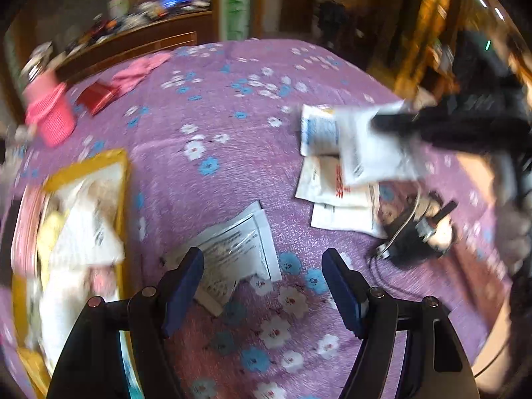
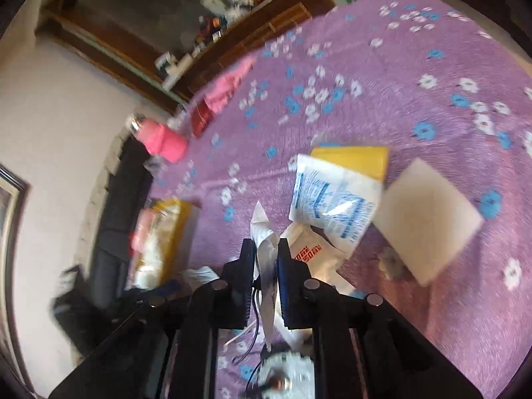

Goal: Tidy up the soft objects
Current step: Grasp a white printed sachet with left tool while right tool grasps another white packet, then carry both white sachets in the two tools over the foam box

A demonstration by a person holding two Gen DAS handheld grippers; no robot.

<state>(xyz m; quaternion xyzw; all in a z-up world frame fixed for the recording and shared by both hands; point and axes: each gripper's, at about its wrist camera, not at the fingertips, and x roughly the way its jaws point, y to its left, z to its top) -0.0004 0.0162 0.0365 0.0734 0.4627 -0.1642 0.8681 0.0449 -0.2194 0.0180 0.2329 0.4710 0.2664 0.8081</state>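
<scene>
My left gripper (image 1: 262,266) is open and empty, low over the purple flowered bedspread (image 1: 232,106), just above a flat white printed packet (image 1: 239,249). A yellow box (image 1: 76,232) with several soft packets stands to its left. My right gripper (image 2: 264,256) is shut on a white plastic packet (image 2: 266,282), held edge-on above the bed. In the left wrist view the right gripper (image 1: 392,123) shows at the right, holding that packet (image 1: 372,146) over a pile of packets (image 1: 335,193). A blue-printed packet (image 2: 329,206) and a white pad (image 2: 429,212) lie ahead of it.
A pink bottle (image 1: 50,113), a red box (image 1: 96,94) and a pink cloth (image 1: 139,69) lie at the bed's far left. A black device with a cable (image 1: 415,232) sits right of the pile. A cluttered wooden shelf (image 1: 133,33) stands behind the bed.
</scene>
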